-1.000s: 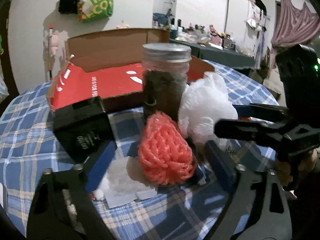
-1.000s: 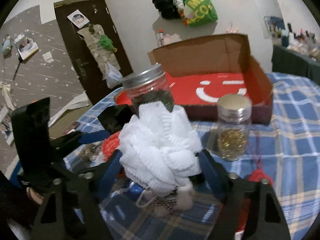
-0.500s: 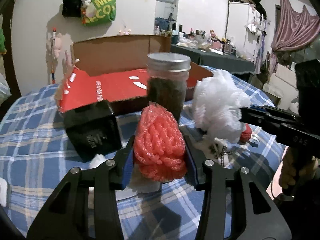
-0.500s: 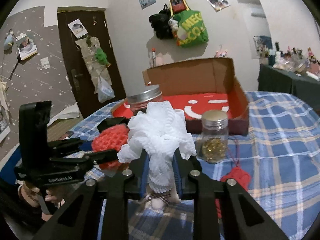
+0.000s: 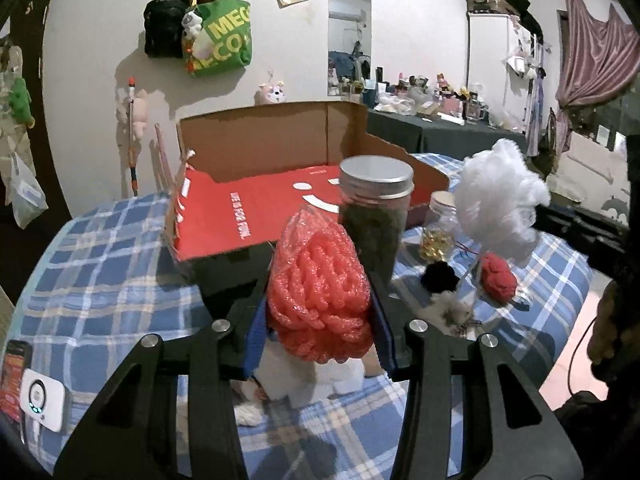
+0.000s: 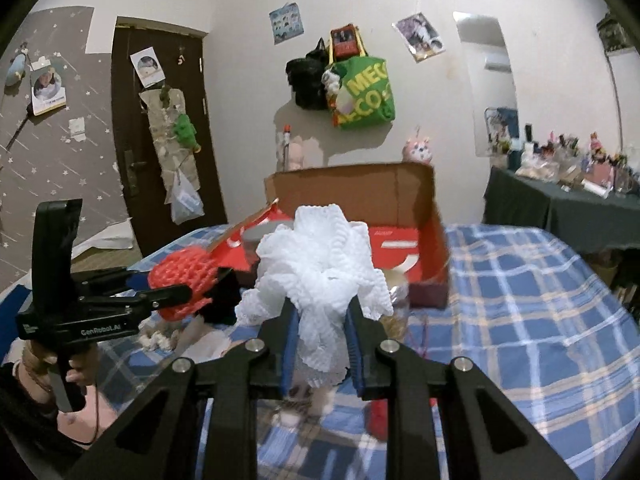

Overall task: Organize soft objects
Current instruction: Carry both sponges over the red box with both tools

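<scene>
My left gripper [image 5: 320,312] is shut on a pink-red foam net bundle [image 5: 320,292] and holds it above the checked tablecloth [image 5: 92,280]. My right gripper [image 6: 322,320] is shut on a white foam net bundle [image 6: 320,264], also lifted. In the left wrist view the white bundle [image 5: 498,200] hangs at the right. In the right wrist view the left gripper [image 6: 176,292] with the pink-red bundle [image 6: 184,280] is at the left. An open cardboard box with a red inside [image 5: 256,204] stands beyond both bundles. White soft pieces [image 5: 316,376] lie on the cloth under the left gripper.
A tall jar with a metal lid [image 5: 376,216] and a small jar of gold bits [image 5: 438,228] stand in front of the box. A small red knit piece [image 5: 498,276] and a black pompom [image 5: 440,276] lie on the cloth. A phone and a white device [image 5: 40,396] sit at the left edge.
Both grippers closed on their bundles, the left on the pink-red one and the right on the white one, then lifted them off the table. The view of both cameras rose.
</scene>
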`<state>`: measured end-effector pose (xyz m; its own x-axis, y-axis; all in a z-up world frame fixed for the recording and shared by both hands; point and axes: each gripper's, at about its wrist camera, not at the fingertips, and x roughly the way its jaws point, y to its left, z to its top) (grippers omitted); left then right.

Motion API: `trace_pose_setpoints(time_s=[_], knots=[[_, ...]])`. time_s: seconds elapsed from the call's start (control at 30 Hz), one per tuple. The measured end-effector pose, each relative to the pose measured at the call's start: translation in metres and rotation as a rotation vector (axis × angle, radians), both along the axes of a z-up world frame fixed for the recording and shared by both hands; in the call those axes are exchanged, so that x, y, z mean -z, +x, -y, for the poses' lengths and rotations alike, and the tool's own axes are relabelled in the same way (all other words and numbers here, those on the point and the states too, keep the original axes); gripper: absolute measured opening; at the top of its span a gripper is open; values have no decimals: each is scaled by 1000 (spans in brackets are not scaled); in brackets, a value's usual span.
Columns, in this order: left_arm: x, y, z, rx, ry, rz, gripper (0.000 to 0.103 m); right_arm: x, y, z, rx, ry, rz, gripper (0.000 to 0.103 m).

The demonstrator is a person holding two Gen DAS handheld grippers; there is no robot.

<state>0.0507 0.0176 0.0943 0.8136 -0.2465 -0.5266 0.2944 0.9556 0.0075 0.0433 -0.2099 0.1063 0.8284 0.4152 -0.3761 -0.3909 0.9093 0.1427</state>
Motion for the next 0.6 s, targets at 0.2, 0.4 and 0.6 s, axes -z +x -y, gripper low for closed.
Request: trace_pose_setpoints(time_s=[0.2,0.4,0.6], knots=[[-14,8,-4,-8,14,24,42,-16,5,8,26,-19,47,23],[-24,20,-8,-12,24,38,42,-30,16,12,52,-53,87,23],[-29,40,-12,-11,27,25,42,-37,35,13,61,-81,97,23]])
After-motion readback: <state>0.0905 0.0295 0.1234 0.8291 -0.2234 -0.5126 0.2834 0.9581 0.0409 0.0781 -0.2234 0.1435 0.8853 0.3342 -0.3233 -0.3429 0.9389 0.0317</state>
